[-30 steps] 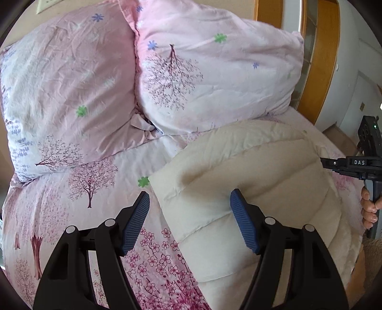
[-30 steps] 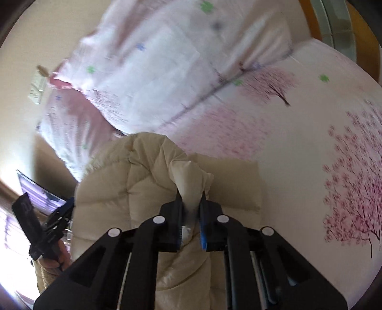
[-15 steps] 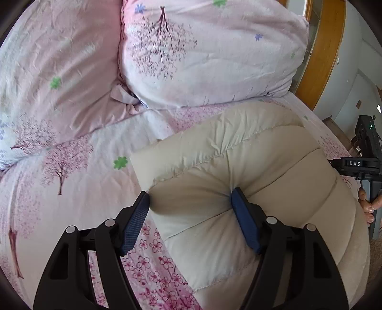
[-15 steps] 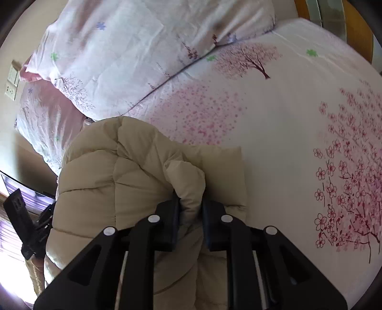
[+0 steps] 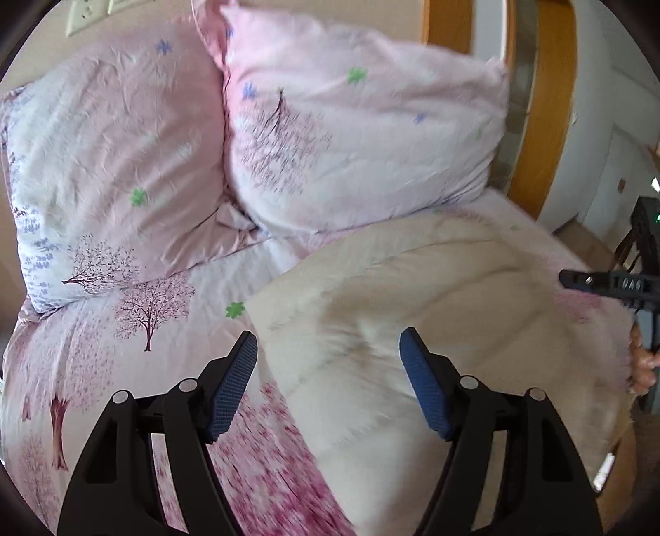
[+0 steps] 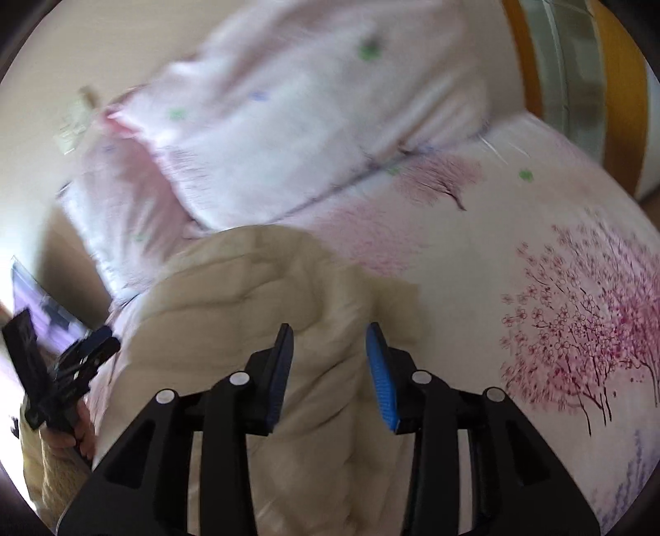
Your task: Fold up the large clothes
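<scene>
A cream quilted padded coat (image 5: 433,330) lies folded in a thick bundle on the bed's pink blossom-print sheet (image 5: 136,338). My left gripper (image 5: 328,371) hangs open above the coat's near left corner, its blue pads well apart and touching nothing. In the right wrist view the same coat (image 6: 231,313) fills the lower left. My right gripper (image 6: 329,354) hovers over a fold of the coat, its jaws opening with the cloth below them and no pad pressing on it. The other gripper shows at each view's edge, held by a hand.
Two large pink floral pillows (image 5: 354,136) lean at the head of the bed, just beyond the coat. A wooden door frame (image 5: 540,123) stands at the right. A wall socket plate (image 5: 86,16) sits above the pillows. The bed edge runs along the coat's right side.
My right gripper has let go of the coat fold that it pinched and has drawn back. My left gripper dipped toward the coat, then pulled back up; it stays open.
</scene>
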A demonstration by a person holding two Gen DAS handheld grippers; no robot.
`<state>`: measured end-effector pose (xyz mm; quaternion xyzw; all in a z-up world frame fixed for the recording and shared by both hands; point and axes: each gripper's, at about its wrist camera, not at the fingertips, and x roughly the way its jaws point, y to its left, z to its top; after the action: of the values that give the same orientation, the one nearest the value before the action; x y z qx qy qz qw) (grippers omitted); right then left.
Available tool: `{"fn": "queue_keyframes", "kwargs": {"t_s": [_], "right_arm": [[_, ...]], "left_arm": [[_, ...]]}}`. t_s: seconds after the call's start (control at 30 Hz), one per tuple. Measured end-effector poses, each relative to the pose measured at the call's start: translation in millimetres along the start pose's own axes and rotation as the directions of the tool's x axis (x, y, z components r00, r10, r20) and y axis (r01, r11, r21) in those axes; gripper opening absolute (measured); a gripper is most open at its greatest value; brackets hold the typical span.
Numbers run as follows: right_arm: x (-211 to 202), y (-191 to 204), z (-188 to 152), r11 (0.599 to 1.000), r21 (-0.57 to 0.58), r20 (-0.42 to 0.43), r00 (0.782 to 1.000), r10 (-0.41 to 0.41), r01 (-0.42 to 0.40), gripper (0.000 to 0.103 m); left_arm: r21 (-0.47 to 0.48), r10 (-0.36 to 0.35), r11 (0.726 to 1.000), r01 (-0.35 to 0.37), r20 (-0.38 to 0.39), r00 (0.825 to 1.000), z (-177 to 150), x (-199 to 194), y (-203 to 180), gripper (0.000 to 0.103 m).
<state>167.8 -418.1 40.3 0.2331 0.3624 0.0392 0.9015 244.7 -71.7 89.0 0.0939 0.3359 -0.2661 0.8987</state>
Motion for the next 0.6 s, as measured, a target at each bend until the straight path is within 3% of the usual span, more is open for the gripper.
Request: {"fn": "queue_keyframes", "kwargs": {"t_s": [0.1,0.2,0.4,0.6], "right_arm": [[-8,25,-16,0.996,-0.085,-0.027,0.999,0.033,-0.035,0.038],[4,37,-26,0.993,-0.11,-0.089,0.995,0.041,-0.05,0.038],[43,24,-43,0.997,-0.077,-0.206,0.978,-0.022,0.006,0.04],[52,15,-51,0.999,-0.042,-0.199,0.98,-0.017,0.009,0.04]], "left_arm": [[0.017,-0.046,0.999,0.046,0.017,0.999,-4,-24,-18,0.073],[0.046,-0.096,0.994,0.098,-0.04,0.995,-13,-26,-37,0.073],[0.101,-0.056,0.992,0.073,-0.164,0.985,-34,4,-54,0.073],[0.126,0.006,0.992,0.017,-0.179,0.984,-45,23,-59,0.079]]}}
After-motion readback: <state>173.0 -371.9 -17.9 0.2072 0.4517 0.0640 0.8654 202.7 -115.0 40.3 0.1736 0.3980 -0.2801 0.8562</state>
